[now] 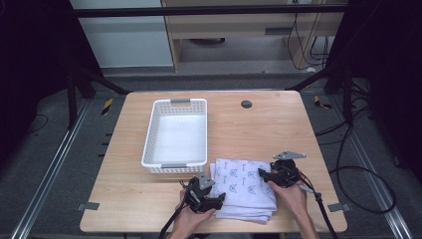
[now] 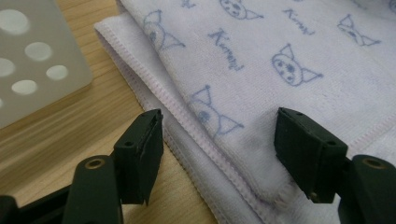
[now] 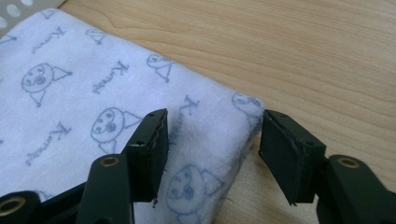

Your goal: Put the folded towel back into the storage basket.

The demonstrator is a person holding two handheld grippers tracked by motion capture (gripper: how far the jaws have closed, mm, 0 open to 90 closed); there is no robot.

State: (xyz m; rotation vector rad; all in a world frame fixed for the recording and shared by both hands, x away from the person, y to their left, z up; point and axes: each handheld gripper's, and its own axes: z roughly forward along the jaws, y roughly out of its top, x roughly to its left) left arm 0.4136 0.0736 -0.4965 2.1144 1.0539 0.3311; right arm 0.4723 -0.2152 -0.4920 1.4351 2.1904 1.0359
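A: Report the room and support surface.
B: A grey carpeted floor (image 1: 54, 164) surrounds a light wood tabletop (image 1: 259, 124). A pale wall (image 1: 124, 35) and a wooden shelf unit (image 1: 239, 30) stand behind it. Black frame legs stand at either side, and cables (image 1: 358, 169) run across the floor on the right. A dark round plug (image 1: 246, 104) sits in the tabletop near its far edge.

A: Items on the tabletop?
B: A white perforated basket (image 1: 149, 144) stands left of centre. A folded towel (image 1: 249, 191), pale with a blue cat-face print, lies flat near the front edge, just right of the basket's near corner.

A: Left gripper status?
B: The left gripper (image 2: 219, 144) is at the towel's near-left corner. Its jaws are spread wide, one over bare wood, the other over the cloth, straddling the hemmed edge. Nothing is clamped.

A: Right gripper status?
B: The right gripper (image 3: 212, 149) is at the towel's right edge. Its jaws are wide apart, bracketing the folded corner: one over the cloth, one over bare wood. They hold nothing.
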